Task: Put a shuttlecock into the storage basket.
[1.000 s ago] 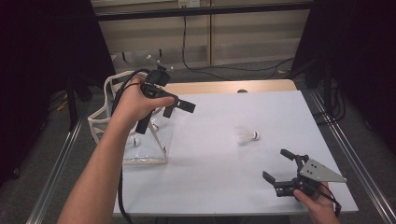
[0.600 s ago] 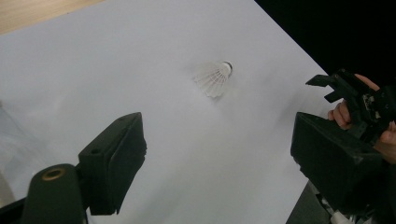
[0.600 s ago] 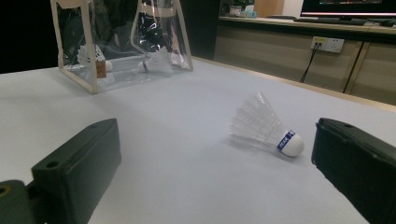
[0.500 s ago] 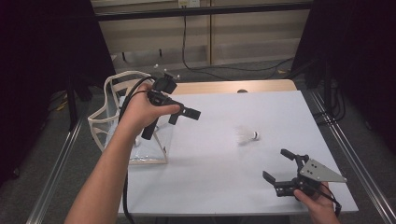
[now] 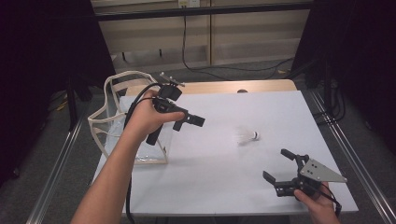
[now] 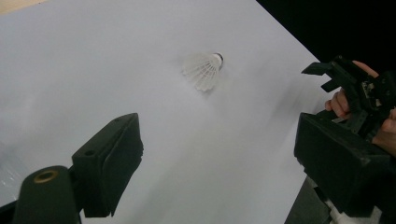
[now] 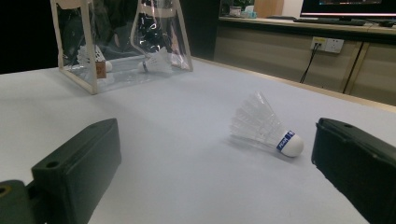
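Note:
A white feather shuttlecock (image 5: pixel 246 136) lies on its side on the white table (image 5: pixel 219 186), right of the middle. My left gripper (image 5: pixel 175 129) hovers over the table's left part beside the clear bag (image 5: pixel 108 122), its jaws open and empty. In the left gripper view the shuttlecock (image 6: pixel 204 70) lies well ahead of the open left gripper (image 6: pixel 219 135). My right gripper (image 5: pixel 279 164) rests near the front right edge, open and empty. In the right gripper view the shuttlecock (image 7: pixel 266 126) lies just beyond the open right gripper (image 7: pixel 215 149), cork end toward the right jaw.
The clear bag (image 7: pixel 121 42) with beige trim stands at the table's left edge and holds two shuttlecocks (image 7: pixel 156 63) that I can make out. A cable trails from the left gripper down the forearm. Metal rails run along both table sides. The right hand (image 6: pixel 343 100) shows in the left gripper view.
My left hand has come down and to the right, away from the bag's top toward the table's middle. The right gripper and the shuttlecock have not moved.

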Tool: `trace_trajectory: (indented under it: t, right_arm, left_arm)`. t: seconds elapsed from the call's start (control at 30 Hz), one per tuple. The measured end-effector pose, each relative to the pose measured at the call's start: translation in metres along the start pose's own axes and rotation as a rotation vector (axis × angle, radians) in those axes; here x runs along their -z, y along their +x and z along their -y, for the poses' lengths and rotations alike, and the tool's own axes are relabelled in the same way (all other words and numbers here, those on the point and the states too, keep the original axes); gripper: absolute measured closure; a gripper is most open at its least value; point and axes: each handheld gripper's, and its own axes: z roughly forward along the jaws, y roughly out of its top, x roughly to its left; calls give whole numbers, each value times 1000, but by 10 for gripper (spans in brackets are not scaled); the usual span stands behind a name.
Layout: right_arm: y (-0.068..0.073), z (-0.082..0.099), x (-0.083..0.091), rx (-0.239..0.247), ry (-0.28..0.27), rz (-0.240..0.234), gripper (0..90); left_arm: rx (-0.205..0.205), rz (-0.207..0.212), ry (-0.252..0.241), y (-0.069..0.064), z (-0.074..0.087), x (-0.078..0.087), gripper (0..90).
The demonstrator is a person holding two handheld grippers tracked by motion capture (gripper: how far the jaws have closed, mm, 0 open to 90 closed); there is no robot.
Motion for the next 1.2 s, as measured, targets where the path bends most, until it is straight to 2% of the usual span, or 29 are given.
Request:
trace_trajectory:
  t: [0.5, 0.63, 0.67, 1.2]
  right_arm:
    - [0, 0, 0, 3, 1, 1, 10]
    - [0, 0, 0, 3, 0, 2, 9]
    - [0, 0, 0, 2, 0, 2, 10]
    - [0, 0, 1, 4, 2, 1, 10]
  left_arm:
    - [-20, -6, 19, 1, 11, -14, 141]
    - [-39, -18, 34, 2, 13, -18, 133]
    - [-28, -21, 25, 1, 14, -20, 133]
    - [-48, -38, 40, 2, 25, -38, 123]
